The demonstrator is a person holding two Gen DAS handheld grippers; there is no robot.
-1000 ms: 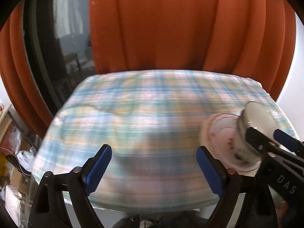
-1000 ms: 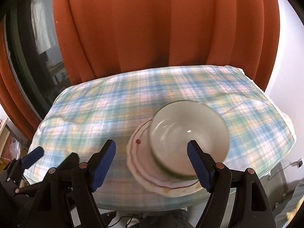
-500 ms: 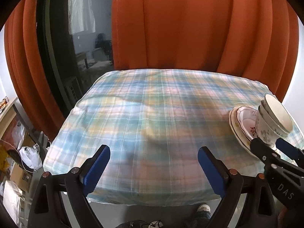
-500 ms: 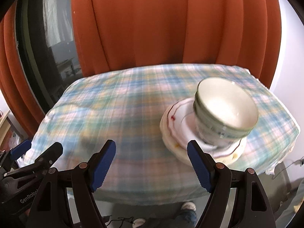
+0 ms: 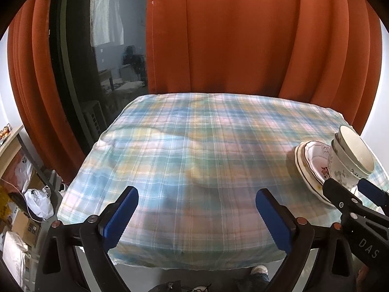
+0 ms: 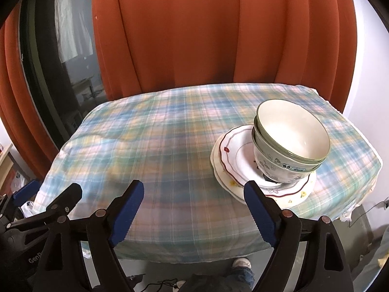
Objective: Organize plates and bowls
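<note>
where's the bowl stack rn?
In the right wrist view, the nested bowls sit on the stacked plates at the tablecloth's right side, clear of both grippers.

nested bowls sit on stacked plates, table's right edge.

Pastel plaid tablecloth, orange curtain

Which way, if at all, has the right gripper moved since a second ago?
Yes: the right gripper has backed away leftward from the stacked bowls; its jaws, just opening wider, hold nothing.
</note>
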